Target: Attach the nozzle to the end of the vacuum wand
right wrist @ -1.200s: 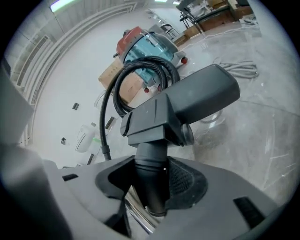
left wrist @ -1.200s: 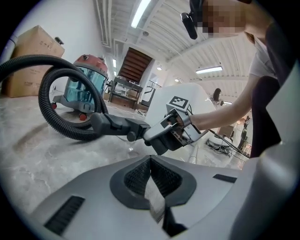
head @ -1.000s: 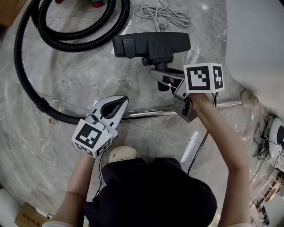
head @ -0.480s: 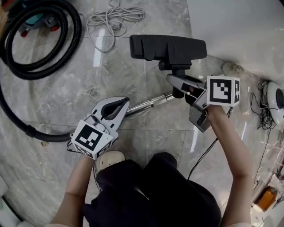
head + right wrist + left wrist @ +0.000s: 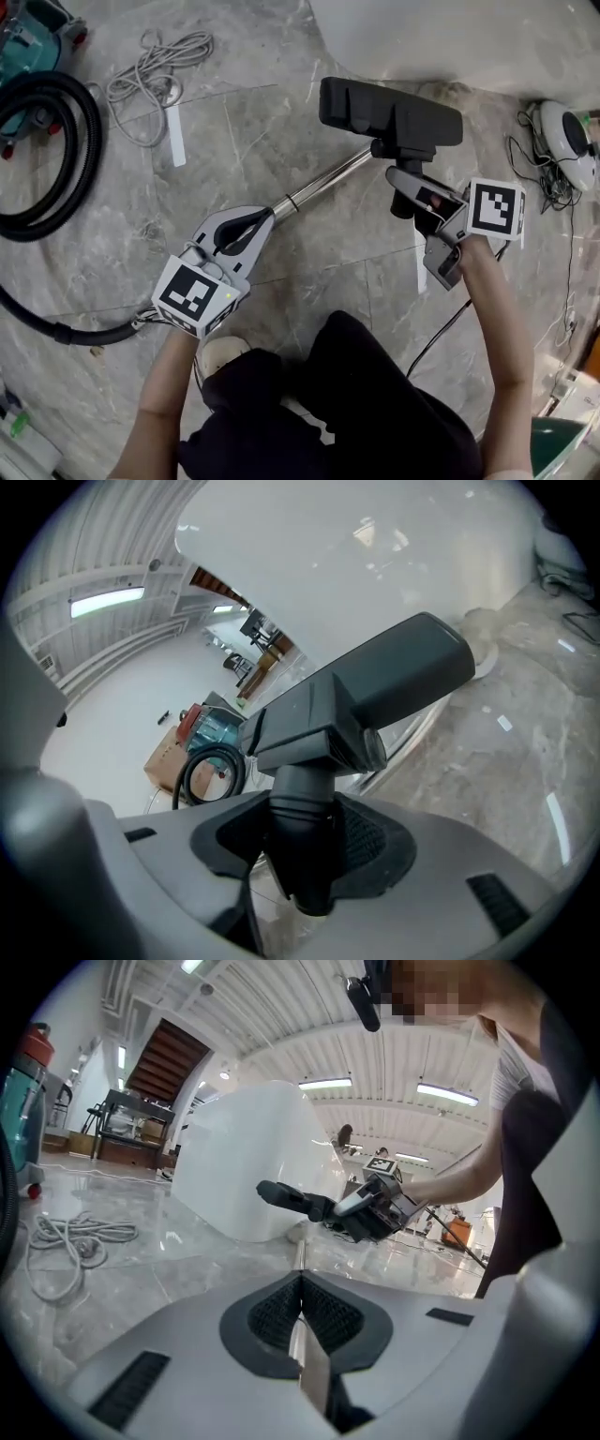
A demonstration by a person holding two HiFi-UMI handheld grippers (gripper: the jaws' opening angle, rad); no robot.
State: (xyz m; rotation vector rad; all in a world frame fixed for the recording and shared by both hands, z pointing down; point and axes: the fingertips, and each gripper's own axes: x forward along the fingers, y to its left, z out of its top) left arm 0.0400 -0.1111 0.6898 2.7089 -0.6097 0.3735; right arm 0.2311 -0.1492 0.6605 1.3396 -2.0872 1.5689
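Nozzle [image 5: 389, 112], rigid plastic, likely swings top-heavy from its neck clamped in the right tongs [image 5: 403, 187]; left tongs [image 5: 265, 217] pinch the slick, stiff wand [image 5: 323, 181].

Marble floor [image 5: 262, 131]: coiled black hose [image 5: 89, 141], grey cord [image 5: 141, 84].

Vacuum wand [image 5: 323, 181] tip behind nozzle [image 5: 389, 112] neck — joint unclear; hose [image 5: 91, 150] (teal vacuum [image 5: 23, 42] too) past the left edge.
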